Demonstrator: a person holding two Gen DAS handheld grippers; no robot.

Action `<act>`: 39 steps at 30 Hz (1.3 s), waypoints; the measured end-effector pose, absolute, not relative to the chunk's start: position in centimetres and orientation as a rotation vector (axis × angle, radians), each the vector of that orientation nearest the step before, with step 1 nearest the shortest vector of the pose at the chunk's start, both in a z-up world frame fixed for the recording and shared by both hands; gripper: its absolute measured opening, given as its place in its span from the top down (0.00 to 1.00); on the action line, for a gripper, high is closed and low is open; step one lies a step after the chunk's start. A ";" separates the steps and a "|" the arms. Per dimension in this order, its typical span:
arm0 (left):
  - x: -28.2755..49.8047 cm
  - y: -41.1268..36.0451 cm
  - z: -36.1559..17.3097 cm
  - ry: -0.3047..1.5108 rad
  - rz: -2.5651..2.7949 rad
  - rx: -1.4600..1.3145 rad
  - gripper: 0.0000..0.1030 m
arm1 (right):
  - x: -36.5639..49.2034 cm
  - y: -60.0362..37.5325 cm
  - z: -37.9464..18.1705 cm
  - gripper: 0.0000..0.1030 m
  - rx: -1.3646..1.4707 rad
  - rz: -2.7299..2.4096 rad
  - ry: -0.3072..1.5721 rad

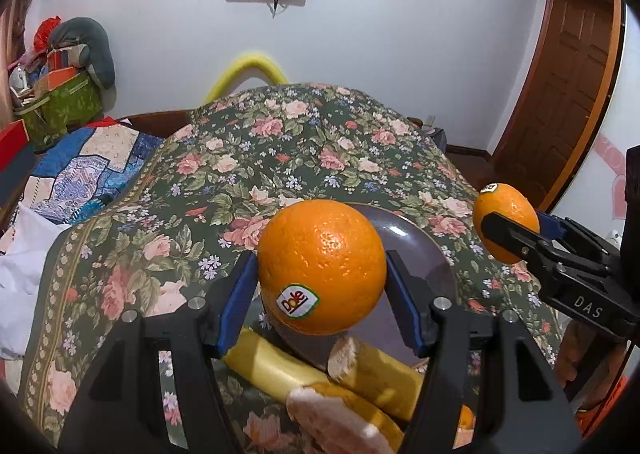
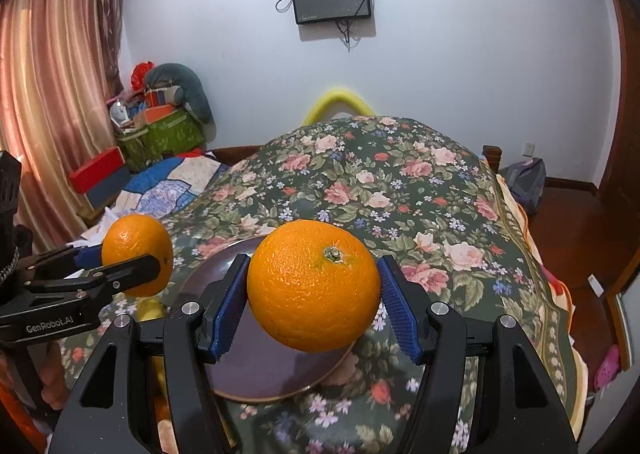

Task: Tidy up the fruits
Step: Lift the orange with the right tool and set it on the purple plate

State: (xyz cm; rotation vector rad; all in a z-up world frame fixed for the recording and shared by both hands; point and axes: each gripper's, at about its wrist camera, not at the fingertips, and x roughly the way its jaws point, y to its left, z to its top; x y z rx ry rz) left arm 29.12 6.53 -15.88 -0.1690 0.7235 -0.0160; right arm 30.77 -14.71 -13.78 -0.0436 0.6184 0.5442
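Two oranges [image 1: 320, 266] [image 2: 314, 286] are held clamped in the jaws of both grippers [image 1: 320, 274] [image 2: 314, 294], above the plate [image 2: 256, 370].

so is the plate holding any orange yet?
No: the plate is bare, and both oranges are still in the jaws above it, one left, one right.

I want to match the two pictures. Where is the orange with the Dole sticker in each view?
Left wrist view: the orange with the Dole sticker sits at centre, clamped by the left gripper.
Right wrist view: the same orange appears at left, sticker hidden.
Shared landmark: the dark plate on the floral cloth.
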 end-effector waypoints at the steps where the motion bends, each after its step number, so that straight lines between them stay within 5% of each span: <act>1: 29.3 6.6 -16.1 0.730 -0.018 -0.170 0.39 | 31.2 -14.4 -14.0 0.41 -0.053 0.543 0.625; 28: 35.5 7.4 -21.1 0.919 -0.031 -0.174 0.39 | 35.7 -11.2 -19.9 0.40 -0.169 0.586 0.847; 39: 34.2 7.4 -19.7 0.886 -0.025 -0.182 0.28 | 34.4 -11.1 -19.1 0.33 -0.171 0.592 0.850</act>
